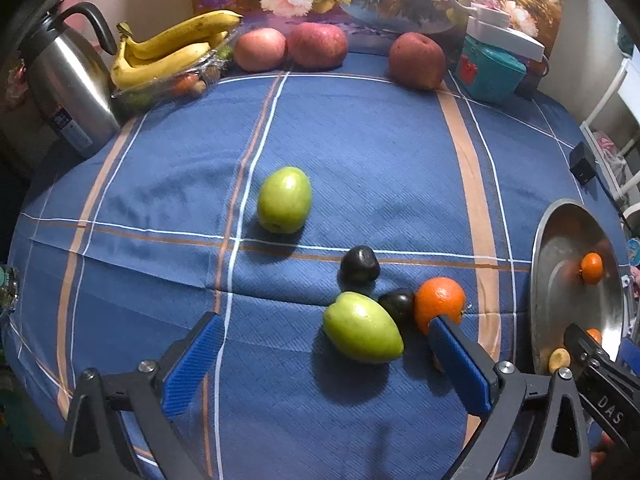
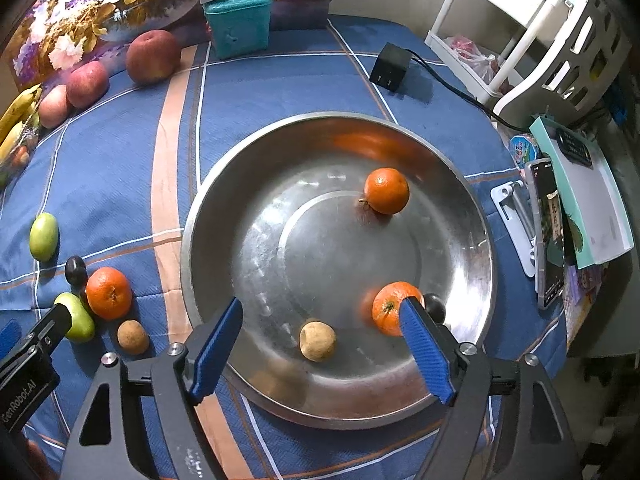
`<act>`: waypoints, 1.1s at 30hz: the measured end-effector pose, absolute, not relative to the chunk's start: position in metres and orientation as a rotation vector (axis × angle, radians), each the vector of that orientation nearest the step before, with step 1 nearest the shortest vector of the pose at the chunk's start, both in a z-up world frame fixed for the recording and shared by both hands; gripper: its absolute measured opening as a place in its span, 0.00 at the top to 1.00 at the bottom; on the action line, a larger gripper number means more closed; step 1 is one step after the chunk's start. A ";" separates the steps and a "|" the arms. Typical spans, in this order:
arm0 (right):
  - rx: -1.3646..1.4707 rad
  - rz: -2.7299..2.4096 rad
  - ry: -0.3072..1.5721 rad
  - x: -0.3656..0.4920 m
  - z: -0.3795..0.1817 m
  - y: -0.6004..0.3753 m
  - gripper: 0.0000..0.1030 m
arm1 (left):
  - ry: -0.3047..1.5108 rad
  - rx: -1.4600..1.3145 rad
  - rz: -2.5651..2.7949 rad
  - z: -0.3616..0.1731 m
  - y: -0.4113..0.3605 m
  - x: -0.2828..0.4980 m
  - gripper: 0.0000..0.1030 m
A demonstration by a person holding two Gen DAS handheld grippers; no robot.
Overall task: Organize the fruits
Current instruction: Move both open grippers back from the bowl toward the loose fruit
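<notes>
The left gripper (image 1: 326,344) is released above a green fruit (image 1: 362,327) on the bench (image 1: 360,140). The right gripper (image 2: 320,320) hangs released over the metal bowl (image 2: 224,208).

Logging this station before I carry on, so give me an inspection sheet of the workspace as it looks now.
Surface: blue checked tablecloth, lightly creased.
Job's things: steel bowl holds two oranges, a brown fruit and a dark fruit. On the cloth: two green fruits, two dark fruits, an orange.
Clutter: kettle, bananas, three apples, teal box, phone.
Grippers: left tool open, empty; right tool open over the bowl.
Cables: black adapter with cord.
Surroundings: floral picture, white rack.
</notes>
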State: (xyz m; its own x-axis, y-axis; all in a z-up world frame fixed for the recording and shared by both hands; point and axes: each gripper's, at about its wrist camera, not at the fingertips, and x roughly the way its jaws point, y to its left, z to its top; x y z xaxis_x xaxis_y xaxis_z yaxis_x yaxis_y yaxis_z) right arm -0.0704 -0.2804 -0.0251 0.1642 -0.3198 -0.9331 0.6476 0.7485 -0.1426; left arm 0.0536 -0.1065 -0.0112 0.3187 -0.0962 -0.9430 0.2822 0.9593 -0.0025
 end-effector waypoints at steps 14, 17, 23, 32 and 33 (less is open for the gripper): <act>0.333 -0.706 1.181 -0.071 -0.020 -0.279 0.05 | 1.149 0.155 -0.267 -0.001 -0.103 0.052 0.00; 0.369 -0.691 1.151 -0.072 -0.017 -0.278 0.05 | 1.113 0.155 -0.272 0.003 -0.100 0.053 0.00; 0.424 -0.663 1.091 -0.071 -0.010 -0.274 0.05 | 1.063 0.151 -0.279 0.011 -0.095 0.055 0.00; 0.373 -0.612 1.084 -0.055 -0.007 -0.253 0.05 | 1.052 0.179 -0.254 0.015 -0.079 0.064 0.00; 0.383 -0.587 1.088 -0.052 -0.008 -0.250 0.05 | 1.050 0.185 -0.242 0.015 -0.075 0.066 0.00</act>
State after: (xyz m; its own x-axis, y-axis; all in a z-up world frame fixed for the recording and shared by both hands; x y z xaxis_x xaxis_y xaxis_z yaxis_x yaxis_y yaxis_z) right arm -0.0522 -0.2496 -0.0084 0.3366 -0.2553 -0.9064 0.6170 0.7870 0.0074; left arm 0.0663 -0.0751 0.0153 0.4752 -0.1085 -0.8731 0.2841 0.9581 0.0356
